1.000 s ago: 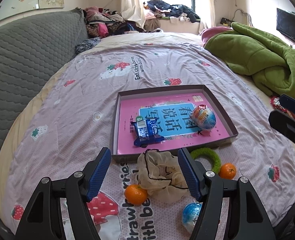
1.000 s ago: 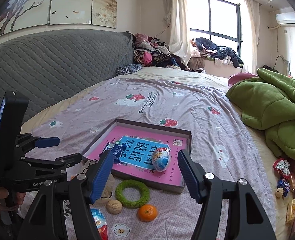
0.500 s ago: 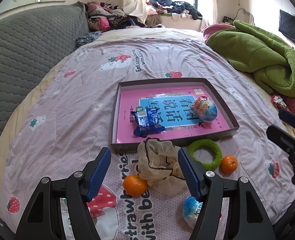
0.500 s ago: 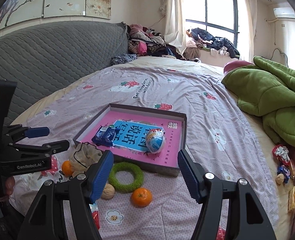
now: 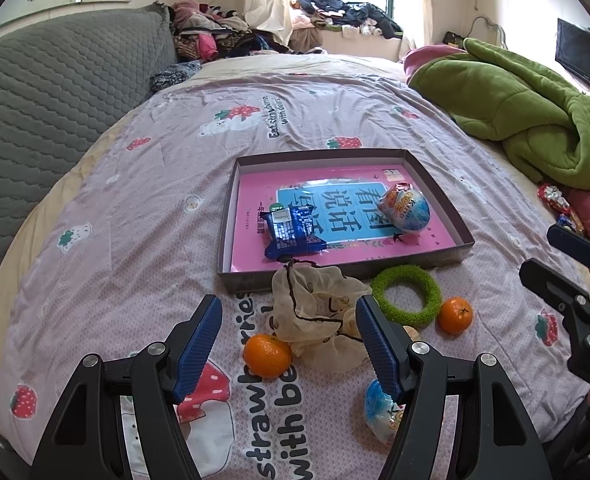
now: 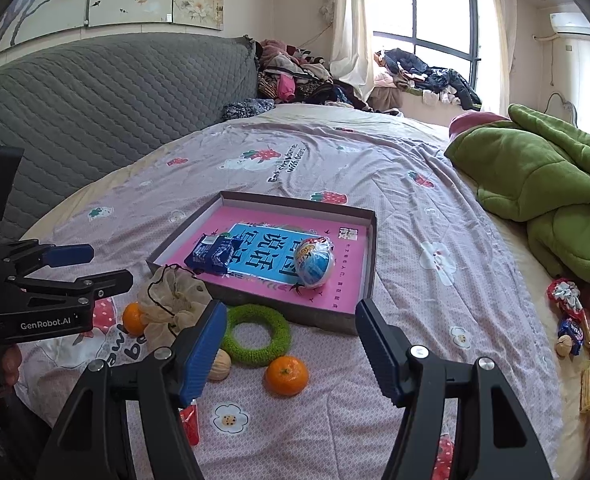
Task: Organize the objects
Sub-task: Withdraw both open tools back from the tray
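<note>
Both tools, left [image 5: 289, 334] & right [image 6: 291, 340], gape wide w/ nothing gripped.

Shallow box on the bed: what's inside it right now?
The box holds a pink booklet, with a blue snack packet and a wrapped egg on it. The box floor under the booklet is hidden.

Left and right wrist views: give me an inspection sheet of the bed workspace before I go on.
Surface: bedsheet with strawberry print.
Job's things: box tray holds blue packet and wrapped egg. Outside it: green ring, mesh pouch, two oranges, walnut, second egg.
Clutter: green blanket, candy wrappers.
Grippers: left gripper and right gripper open, empty.
Cables: one on far wall.
Surroundings: headboard, window.
</note>
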A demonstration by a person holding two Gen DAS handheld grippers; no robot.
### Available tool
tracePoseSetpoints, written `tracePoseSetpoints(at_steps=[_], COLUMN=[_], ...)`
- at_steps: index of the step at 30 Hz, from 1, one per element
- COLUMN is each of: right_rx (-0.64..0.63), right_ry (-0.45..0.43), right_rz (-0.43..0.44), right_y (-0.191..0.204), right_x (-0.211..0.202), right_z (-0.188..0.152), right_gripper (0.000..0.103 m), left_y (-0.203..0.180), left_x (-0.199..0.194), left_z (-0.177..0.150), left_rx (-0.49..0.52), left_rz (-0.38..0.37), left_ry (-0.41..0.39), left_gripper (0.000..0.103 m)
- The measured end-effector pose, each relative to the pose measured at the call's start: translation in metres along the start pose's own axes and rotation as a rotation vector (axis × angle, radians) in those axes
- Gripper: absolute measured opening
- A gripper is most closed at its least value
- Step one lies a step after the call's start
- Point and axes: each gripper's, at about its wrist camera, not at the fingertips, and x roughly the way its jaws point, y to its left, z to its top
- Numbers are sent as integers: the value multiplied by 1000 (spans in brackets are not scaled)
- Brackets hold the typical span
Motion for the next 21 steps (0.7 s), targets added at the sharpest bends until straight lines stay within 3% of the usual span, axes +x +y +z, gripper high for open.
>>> tracePoseSetpoints(at_steps=[21], right_rx=[9], right_ry=[57], right_rz=[10], right_y=[6], right_x=[10], right_z=[-23], right_gripper=[66], left_y=[-3], left_x=[4], left_z=[-19], left_rx=[1], left_rz=[26], left_ry=[18], left_gripper=[71])
